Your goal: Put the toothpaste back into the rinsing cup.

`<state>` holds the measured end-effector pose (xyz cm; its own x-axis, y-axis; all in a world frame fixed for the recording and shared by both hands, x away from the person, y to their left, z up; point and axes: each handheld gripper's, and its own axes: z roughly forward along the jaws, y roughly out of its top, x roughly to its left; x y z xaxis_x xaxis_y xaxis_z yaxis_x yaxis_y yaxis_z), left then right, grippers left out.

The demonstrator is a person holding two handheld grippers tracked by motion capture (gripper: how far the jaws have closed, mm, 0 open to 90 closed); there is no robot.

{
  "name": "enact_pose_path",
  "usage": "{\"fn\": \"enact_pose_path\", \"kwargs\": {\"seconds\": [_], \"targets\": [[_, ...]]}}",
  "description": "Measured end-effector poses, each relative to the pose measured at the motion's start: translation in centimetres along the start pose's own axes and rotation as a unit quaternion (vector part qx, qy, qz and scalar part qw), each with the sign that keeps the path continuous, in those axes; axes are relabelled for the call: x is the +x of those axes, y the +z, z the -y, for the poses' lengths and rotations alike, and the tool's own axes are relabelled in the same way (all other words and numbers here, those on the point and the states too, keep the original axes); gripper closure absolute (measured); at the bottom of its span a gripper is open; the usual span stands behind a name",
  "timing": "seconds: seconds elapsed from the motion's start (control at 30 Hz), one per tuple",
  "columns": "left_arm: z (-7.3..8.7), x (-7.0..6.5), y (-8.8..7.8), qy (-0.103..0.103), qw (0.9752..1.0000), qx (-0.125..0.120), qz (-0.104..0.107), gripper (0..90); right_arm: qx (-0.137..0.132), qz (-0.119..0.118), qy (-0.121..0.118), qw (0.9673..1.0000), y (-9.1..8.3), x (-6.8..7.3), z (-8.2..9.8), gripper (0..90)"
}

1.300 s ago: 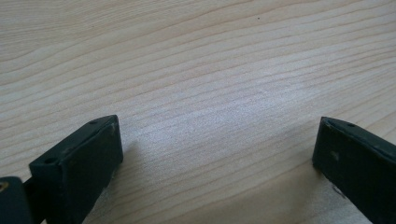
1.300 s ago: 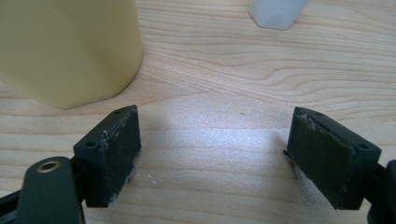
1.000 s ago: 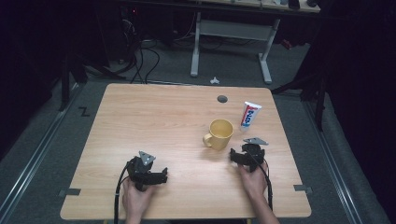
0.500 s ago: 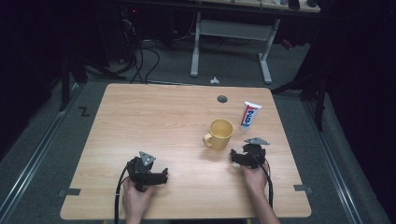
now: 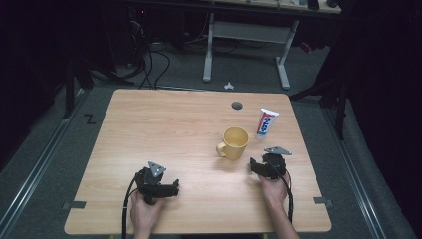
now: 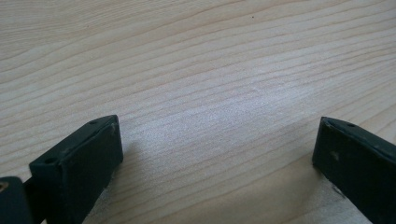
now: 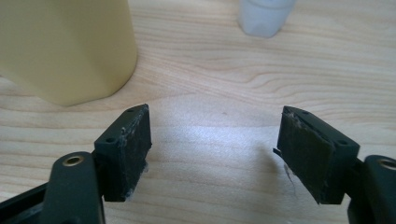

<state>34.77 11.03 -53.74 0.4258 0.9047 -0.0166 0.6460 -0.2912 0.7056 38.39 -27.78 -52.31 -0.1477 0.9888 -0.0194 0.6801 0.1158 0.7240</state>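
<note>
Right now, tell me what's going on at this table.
A person sits at a wooden table with a hand-held gripper in each hand. The right hand-held gripper rests just short of a yellow mug, jaws apart with nothing between them, though they have just been closing a little. A toothpaste tube stands beyond the mug. The left hand-held gripper lies open on bare wood near the front edge.

Bare wooden table (image 5: 164,129), pale grain running side to side, with a small dark round hole (image 5: 237,105) in the top toward one o'clock. Beyond the far edge, at twelve o'clock, a grey floor (image 5: 174,74) bearing a white desk frame (image 5: 247,35), a small white scrap (image 5: 228,85) and, at eleven o'clock, tangled black cables (image 5: 149,59). At nine o'clock, a black Z mark (image 5: 89,119) beside a metal rail (image 5: 35,169).
</note>
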Motion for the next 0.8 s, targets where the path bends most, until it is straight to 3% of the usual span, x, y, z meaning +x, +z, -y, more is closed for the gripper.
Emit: {"fn": "enact_pose_path", "kwargs": {"seconds": [0.3, 0.8], "targets": [[0.0, 0.0, 0.0, 0.0, 1.0, 0.0, 0.0, 1.9, -0.017, -0.007, 0.04, 0.999, -1.4, -1.2, -0.3, 28.4], [0.0, -0.1, 0.0, 0.0, 1.0, 0.0, 0.0, 1.9, -0.048, -0.016, 0.048, 0.9976, -2.7, -1.9, -2.9, 26.7]]}}
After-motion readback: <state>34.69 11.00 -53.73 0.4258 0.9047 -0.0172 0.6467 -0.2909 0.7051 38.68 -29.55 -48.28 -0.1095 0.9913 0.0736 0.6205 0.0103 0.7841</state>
